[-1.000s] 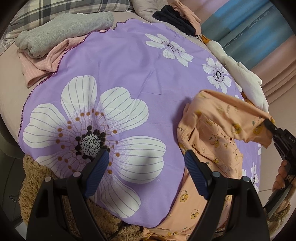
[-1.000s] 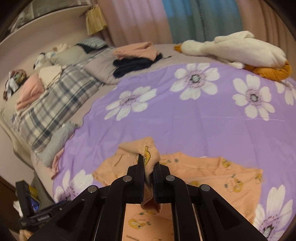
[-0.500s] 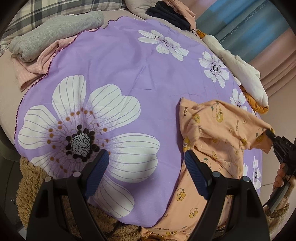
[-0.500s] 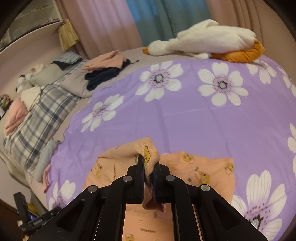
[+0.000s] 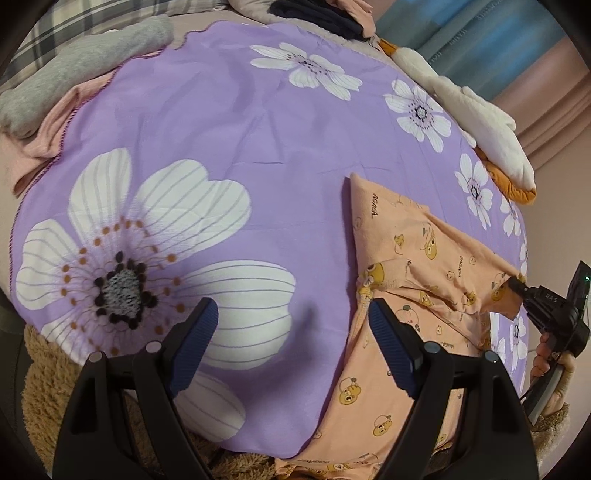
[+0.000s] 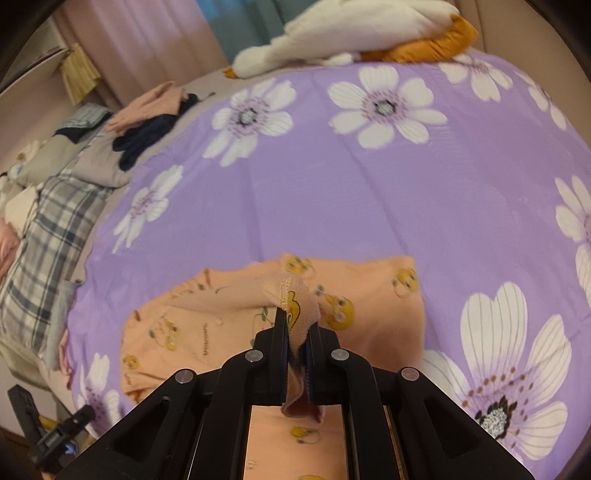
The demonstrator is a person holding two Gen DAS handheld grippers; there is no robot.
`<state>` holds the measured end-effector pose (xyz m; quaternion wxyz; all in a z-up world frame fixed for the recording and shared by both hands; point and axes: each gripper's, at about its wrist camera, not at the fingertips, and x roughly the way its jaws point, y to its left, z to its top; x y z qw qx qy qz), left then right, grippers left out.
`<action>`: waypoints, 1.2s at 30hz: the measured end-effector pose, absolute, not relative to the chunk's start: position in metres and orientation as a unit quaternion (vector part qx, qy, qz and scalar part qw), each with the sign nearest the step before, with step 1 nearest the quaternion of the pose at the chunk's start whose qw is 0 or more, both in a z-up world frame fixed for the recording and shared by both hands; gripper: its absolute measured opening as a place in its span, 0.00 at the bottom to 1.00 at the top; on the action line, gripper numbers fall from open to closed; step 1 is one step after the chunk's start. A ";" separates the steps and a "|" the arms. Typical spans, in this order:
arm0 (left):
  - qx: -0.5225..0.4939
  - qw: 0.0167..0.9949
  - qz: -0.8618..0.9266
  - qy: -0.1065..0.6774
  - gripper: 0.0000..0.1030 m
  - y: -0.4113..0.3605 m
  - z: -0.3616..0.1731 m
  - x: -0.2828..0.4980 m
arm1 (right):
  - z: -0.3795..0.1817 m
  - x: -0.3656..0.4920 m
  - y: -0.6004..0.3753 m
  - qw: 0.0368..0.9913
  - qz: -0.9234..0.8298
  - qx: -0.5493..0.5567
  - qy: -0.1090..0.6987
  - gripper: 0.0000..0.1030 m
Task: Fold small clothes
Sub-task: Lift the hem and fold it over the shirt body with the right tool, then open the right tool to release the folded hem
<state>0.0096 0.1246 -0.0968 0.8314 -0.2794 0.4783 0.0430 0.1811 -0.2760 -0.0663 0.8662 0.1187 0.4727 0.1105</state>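
Since a second ago, my right gripper (image 6: 295,328) has carried the corner of the orange garment (image 5: 424,258) across, so the cloth now lies flatter over the purple flowered sheet (image 5: 258,147). Its jaws stay clamped on a folded edge of that garment, which bunches up between them. My left gripper (image 5: 291,332) hangs with jaws wide apart, holding nothing — one fingertip over the big white flower, the other just at the garment's near edge. The garment spreads from about 3 o'clock down to 5 o'clock in my left view, with a stretch trailing toward the bed's edge. A white and orange plush toy (image 6: 369,33) lies at 12 o'clock in my right view — well apart from the garment.
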 end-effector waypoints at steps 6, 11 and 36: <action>-0.270 0.830 0.037 0.487 0.81 0.120 -0.100 0.022 | -0.083 0.181 -0.298 0.851 0.097 0.149 0.495 0.08; -0.264 0.829 0.038 0.492 0.81 0.119 -0.102 0.032 | -0.102 0.185 -0.307 0.840 0.083 0.159 0.513 0.08; -0.227 0.821 -0.004 0.525 0.76 0.076 -0.121 0.061 | -0.099 0.154 -0.350 0.841 0.055 0.202 0.499 0.43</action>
